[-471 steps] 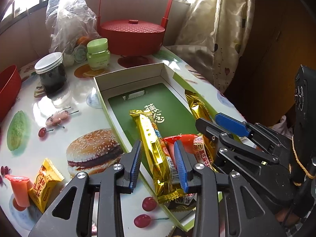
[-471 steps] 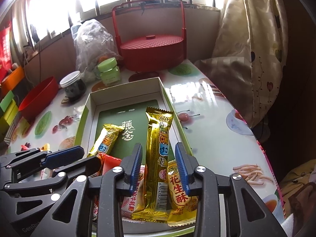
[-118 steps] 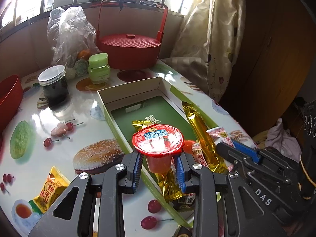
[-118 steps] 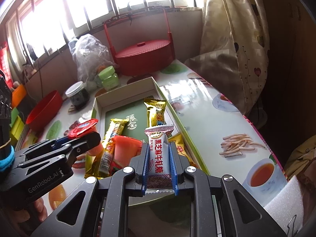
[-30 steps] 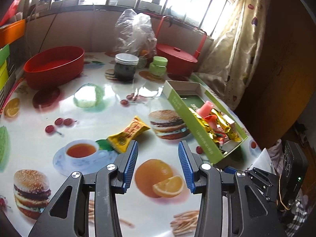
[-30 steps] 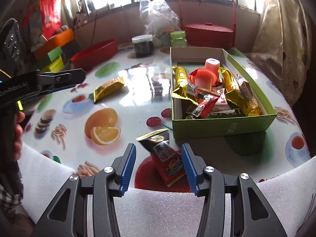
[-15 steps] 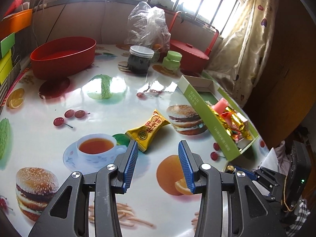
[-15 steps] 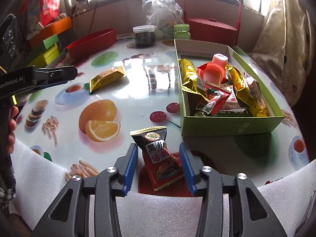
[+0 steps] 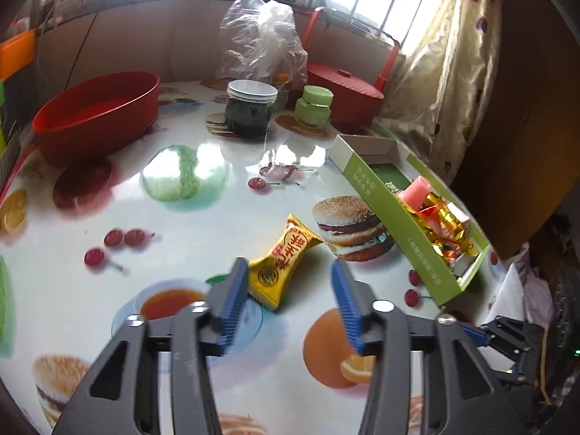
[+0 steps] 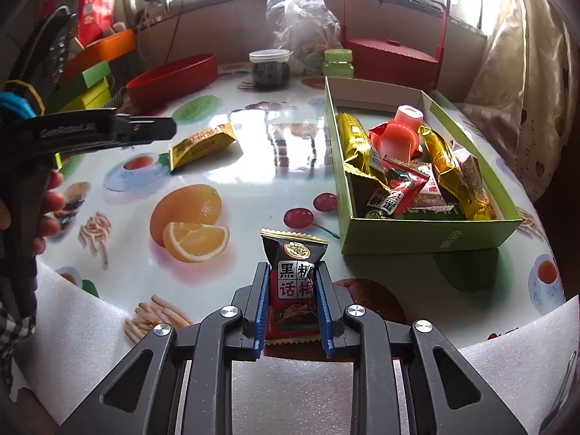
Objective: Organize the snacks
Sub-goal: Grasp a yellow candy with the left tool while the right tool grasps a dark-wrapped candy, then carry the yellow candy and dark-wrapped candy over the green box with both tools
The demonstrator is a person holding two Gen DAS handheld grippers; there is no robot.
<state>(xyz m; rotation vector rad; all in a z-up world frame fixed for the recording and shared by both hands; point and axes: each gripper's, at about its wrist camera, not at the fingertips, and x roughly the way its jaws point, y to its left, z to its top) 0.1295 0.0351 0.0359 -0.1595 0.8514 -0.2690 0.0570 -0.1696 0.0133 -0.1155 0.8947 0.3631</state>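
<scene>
The right gripper (image 10: 293,304) has its jaws closing on a dark snack packet (image 10: 294,282) with red on it, and the blue pads (image 10: 261,308) press on both of its sides. The packet sits near the front edge of the table (image 10: 253,188), just in front of the green box (image 10: 427,239). The box is full of snacks: gold wrappers (image 10: 357,145), a red wrapper and a pink jelly cup (image 10: 398,137). The left gripper (image 9: 290,301) has its jaws opening and spread wide, with nothing pinched between them. A yellow snack packet (image 9: 284,262) lies flat on the table just ahead of the left pad (image 9: 232,301), and its near end looks like it sits beside that pad, but I cannot tell if they touch. This yellow packet is out on the table, apart from the green box (image 9: 391,214). Farther back stand a red bowl (image 9: 98,116), a dark jar with a pale lid (image 9: 250,110), a small green jar (image 9: 313,107), a clear plastic bag (image 9: 264,43) and a red basket with a handle (image 9: 344,87).
</scene>
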